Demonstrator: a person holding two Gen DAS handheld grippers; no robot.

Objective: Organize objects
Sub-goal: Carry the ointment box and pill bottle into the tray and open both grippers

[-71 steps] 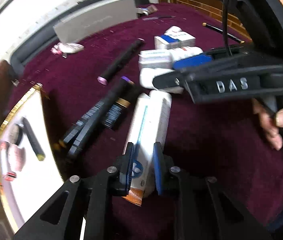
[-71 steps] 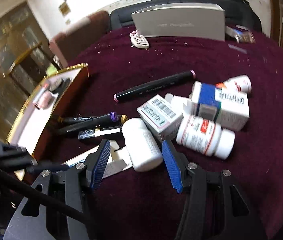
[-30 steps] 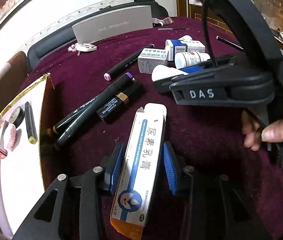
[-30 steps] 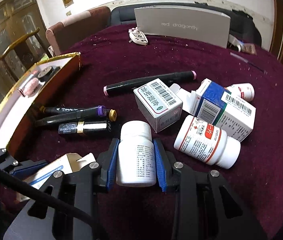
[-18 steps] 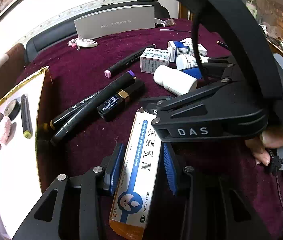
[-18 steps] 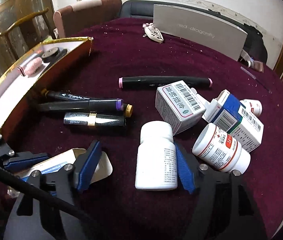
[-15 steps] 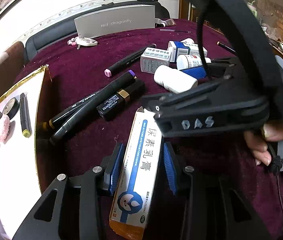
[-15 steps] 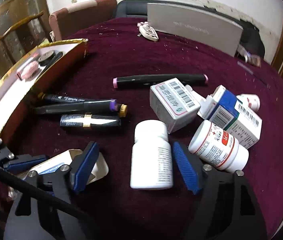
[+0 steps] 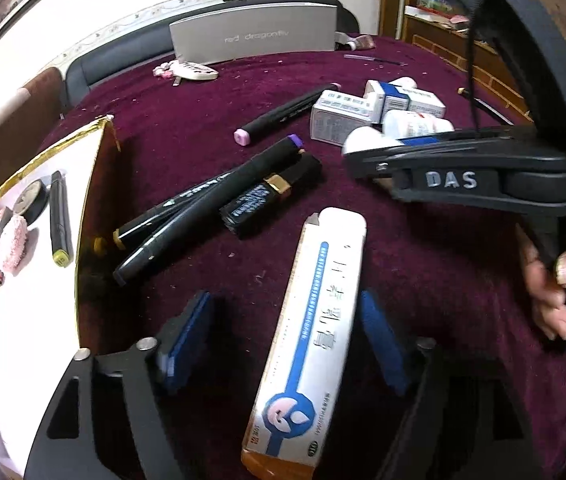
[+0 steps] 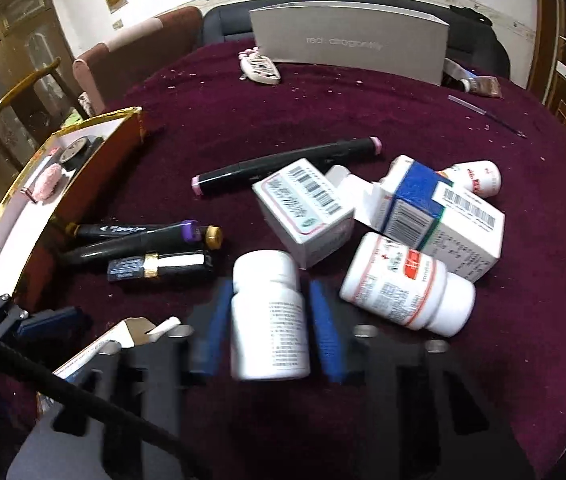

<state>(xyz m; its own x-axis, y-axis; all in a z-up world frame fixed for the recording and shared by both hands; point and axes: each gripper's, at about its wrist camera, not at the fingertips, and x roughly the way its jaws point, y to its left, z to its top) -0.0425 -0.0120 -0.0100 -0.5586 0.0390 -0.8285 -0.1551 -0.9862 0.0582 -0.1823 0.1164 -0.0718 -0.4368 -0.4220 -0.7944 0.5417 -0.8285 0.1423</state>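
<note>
maroon cloth (image 9: 211,120), long white-blue carton (image 9: 311,336)

Blk tongs (image 9: 285,344), blue pads (image 9: 187,334), "DAS" mark

A table (image 10: 423,120) draped in dark maroon velvety cloth carries a long white-and-blue ointment carton (image 9: 315,336), three black markers (image 9: 203,208), a black-and-gold tube (image 9: 271,196), white pill bottles (image 10: 407,284), small white medicine boxes (image 10: 303,210), a gold-rimmed white tray (image 9: 27,320), and a grey folded card (image 10: 347,46), seemingly upright.
</note>
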